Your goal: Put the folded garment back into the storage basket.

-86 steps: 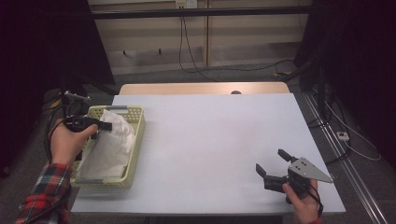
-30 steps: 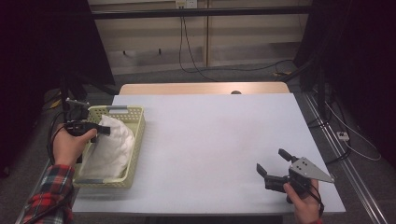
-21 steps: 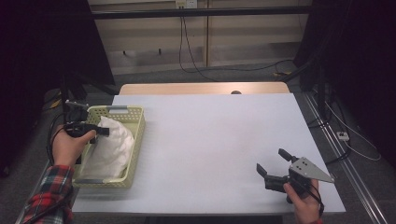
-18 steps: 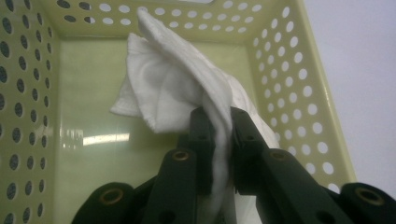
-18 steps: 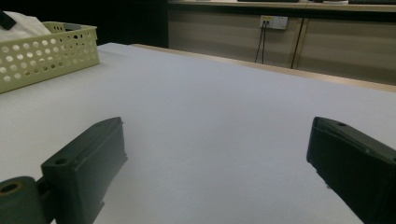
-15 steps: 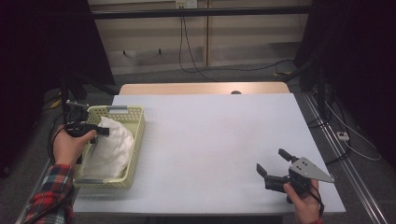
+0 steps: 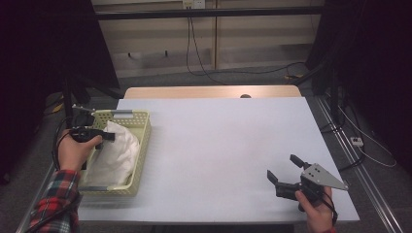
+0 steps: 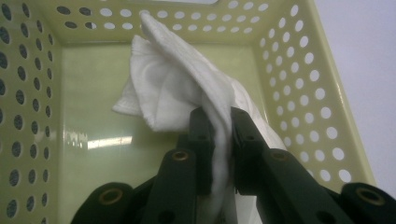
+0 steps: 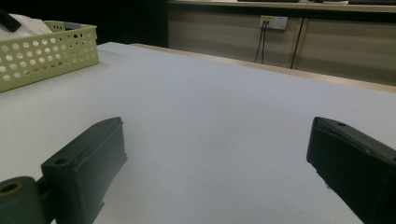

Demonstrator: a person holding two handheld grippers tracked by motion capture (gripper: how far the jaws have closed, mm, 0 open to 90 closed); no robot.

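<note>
white cloth (image 8: 187, 88) pinched in your left gripper (image 8: 218, 140), barely raised in basket (image 7: 138, 145); lift-out left. right gripper (image 7: 284, 174) spread, idle.

Lab-like room: bare white table (image 7: 214, 145), dark curtains (image 7: 43, 58), wall sockets (image 7: 194, 4), trailing cables (image 7: 204, 53).

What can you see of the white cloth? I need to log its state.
The white cloth is soft, woven-looking fabric, crumpled into folds. It lies inside the pale yellow-green perforated basket at the table's left. The left gripper is shut on a bunched fold, which rises above the basket's floor.
</note>
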